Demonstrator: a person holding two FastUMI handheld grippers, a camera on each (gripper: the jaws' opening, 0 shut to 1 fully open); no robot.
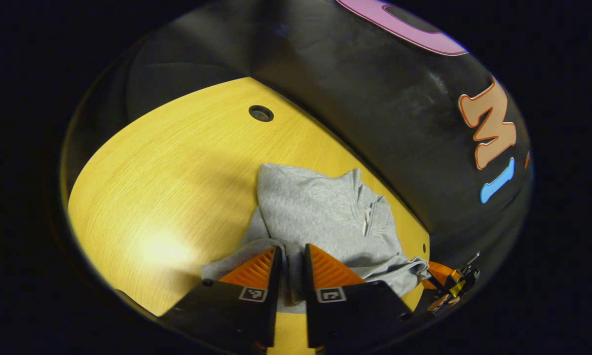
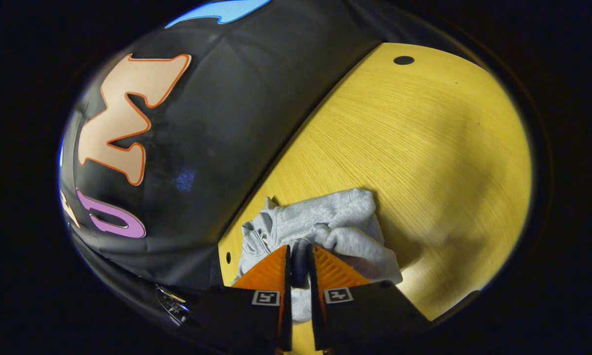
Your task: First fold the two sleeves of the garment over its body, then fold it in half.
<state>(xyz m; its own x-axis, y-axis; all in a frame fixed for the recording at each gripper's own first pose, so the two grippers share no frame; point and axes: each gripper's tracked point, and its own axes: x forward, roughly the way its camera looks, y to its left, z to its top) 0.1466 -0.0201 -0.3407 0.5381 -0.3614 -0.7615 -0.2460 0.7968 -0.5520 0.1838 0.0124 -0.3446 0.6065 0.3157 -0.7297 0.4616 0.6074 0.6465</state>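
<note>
A grey zip-neck garment [image 1: 320, 212] lies bunched on the yellow wooden table [image 1: 177, 172], its collar toward the black cloth wall. In the left gripper view my left gripper [image 1: 292, 251] is shut on a fold of the grey fabric at the garment's near edge. In the right gripper view the garment [image 2: 325, 222] shows crumpled, and my right gripper [image 2: 300, 249] is shut on another fold of it. The other gripper [image 1: 449, 283] shows at the lower right of the left gripper view, at the garment's far side.
The black cloth wall [image 1: 375, 98] runs along the table's far edge. A round cable hole [image 1: 261, 113] sits in the tabletop beyond the garment, seen also as a cable hole [image 2: 403, 60] in the right gripper view. Bare table [image 2: 449, 172] spreads to the side.
</note>
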